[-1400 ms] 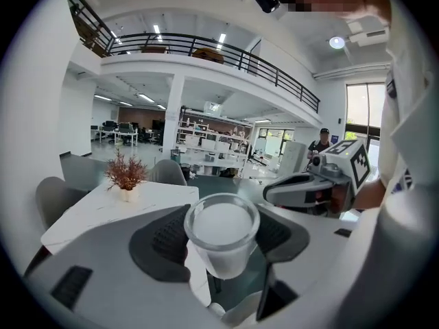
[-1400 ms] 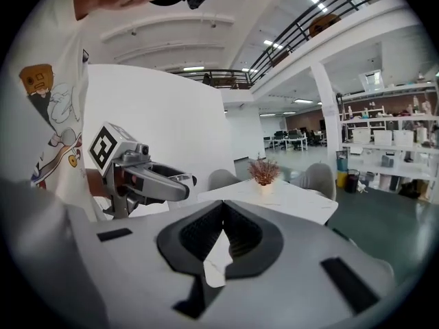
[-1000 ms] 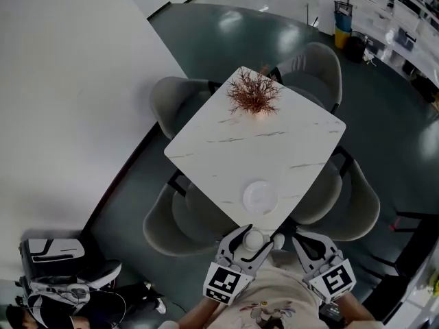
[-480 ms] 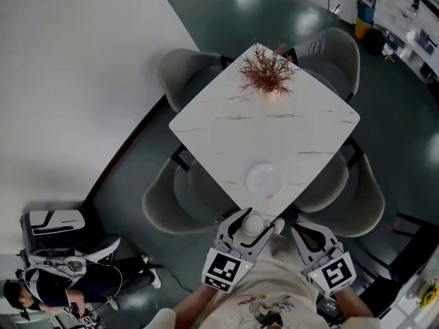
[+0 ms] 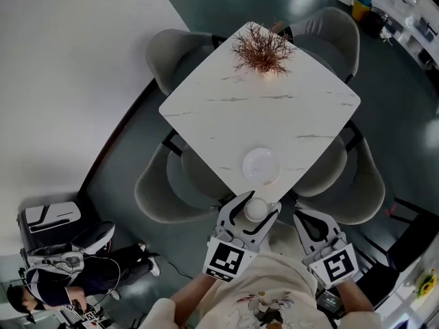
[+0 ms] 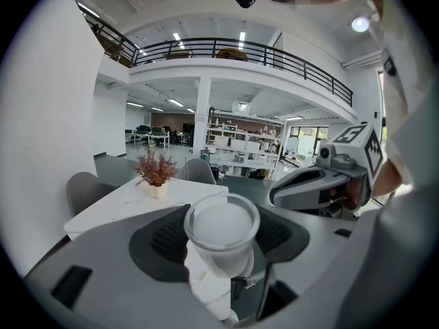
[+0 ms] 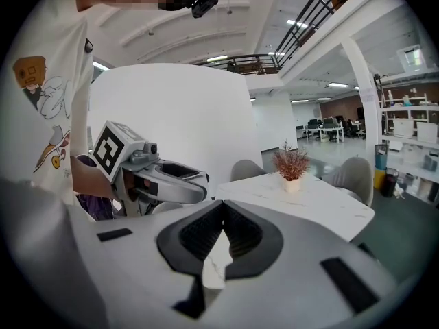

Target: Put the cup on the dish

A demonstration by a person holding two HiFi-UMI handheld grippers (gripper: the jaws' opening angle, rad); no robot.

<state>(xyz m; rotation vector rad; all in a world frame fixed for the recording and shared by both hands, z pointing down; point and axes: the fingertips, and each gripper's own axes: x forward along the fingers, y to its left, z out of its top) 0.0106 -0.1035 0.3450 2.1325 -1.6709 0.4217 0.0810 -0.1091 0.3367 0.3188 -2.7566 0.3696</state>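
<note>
A white cup (image 5: 256, 210) stands upright between the jaws of my left gripper (image 5: 254, 214), which is shut on it just off the near corner of the white marble table (image 5: 226, 108). In the left gripper view the cup (image 6: 221, 221) fills the gap between the jaws of that gripper (image 6: 223, 245). The round white dish (image 5: 260, 164) lies on the table close to that corner, a little beyond the cup. My right gripper (image 5: 306, 223) hangs beside the left one, to its right, shut and holding nothing. In the right gripper view its tips (image 7: 221, 230) meet.
A small pot with a reddish dried plant (image 5: 263, 50) stands at the table's far corner. Several grey chairs (image 5: 161, 187) ring the table. A curved white wall (image 5: 62, 81) runs along the left. A person with gear (image 5: 65, 279) is at lower left.
The head camera has shifted, so the table now sits higher in the view. The cup stays in the left gripper near the table's corner. Both grippers have dipped slightly.
</note>
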